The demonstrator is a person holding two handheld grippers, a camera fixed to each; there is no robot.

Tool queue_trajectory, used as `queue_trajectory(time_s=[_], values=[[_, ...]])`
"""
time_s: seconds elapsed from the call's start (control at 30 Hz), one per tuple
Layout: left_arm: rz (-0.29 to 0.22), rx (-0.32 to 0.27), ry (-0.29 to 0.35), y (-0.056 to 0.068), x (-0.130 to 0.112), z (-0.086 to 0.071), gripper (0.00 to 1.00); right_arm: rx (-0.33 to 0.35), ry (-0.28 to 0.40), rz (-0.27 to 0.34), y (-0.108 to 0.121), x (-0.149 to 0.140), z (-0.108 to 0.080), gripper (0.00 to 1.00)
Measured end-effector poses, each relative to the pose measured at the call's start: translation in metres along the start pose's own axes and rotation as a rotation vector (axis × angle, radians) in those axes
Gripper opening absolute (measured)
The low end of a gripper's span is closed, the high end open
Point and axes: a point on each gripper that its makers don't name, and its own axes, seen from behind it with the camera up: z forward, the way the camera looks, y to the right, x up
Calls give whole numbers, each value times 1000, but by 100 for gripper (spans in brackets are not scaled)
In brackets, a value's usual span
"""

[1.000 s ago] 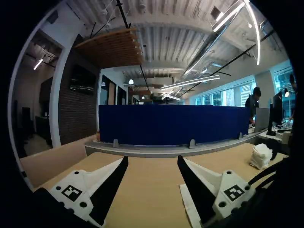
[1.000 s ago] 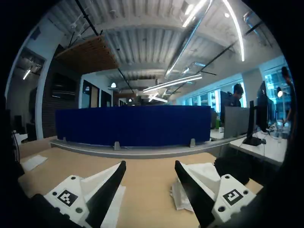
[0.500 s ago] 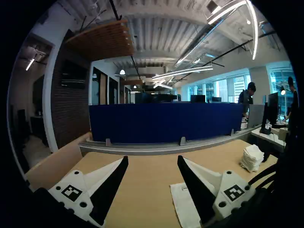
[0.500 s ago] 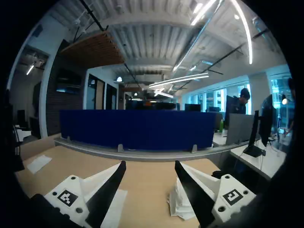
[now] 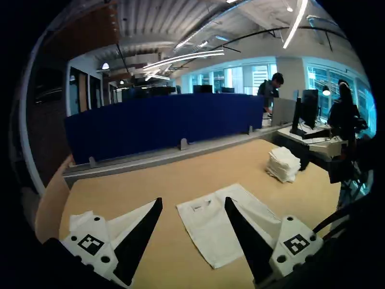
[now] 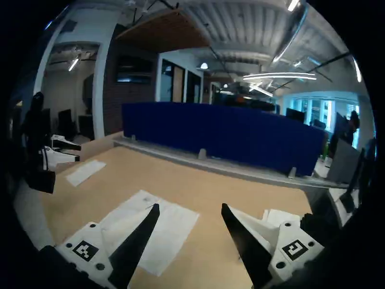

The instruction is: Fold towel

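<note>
My left gripper and right gripper hang empty, jaws wide apart, over the near edge of the table, with the towel flat just ahead. I'd lower onto its two near corners together, pinch them cleanly, and carry them evenly toward its far edge, well short of the folded stack at the far right corner.

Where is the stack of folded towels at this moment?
In the left gripper view, the stack of folded towels sits near the far right edge of the table, beyond the flat towel.
</note>
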Motion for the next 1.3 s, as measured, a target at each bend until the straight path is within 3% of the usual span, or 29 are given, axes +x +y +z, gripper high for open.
queue_trajectory(time_s=[0.17,0.47,0.97,1.3], values=[[48,-98,-59,18,-16,13,96,36,-78,-36,-14,-16,8,100],[53,-191,-176,39,-75,28,96,69,-171,-68,-32,-64,26,100],[88,-249,-381,55,-187,43,96,118,-320,-94,-52,-157,53,100],[86,-271,-471,63,-235,54,96,146,-424,-95,-62,-214,56,99]])
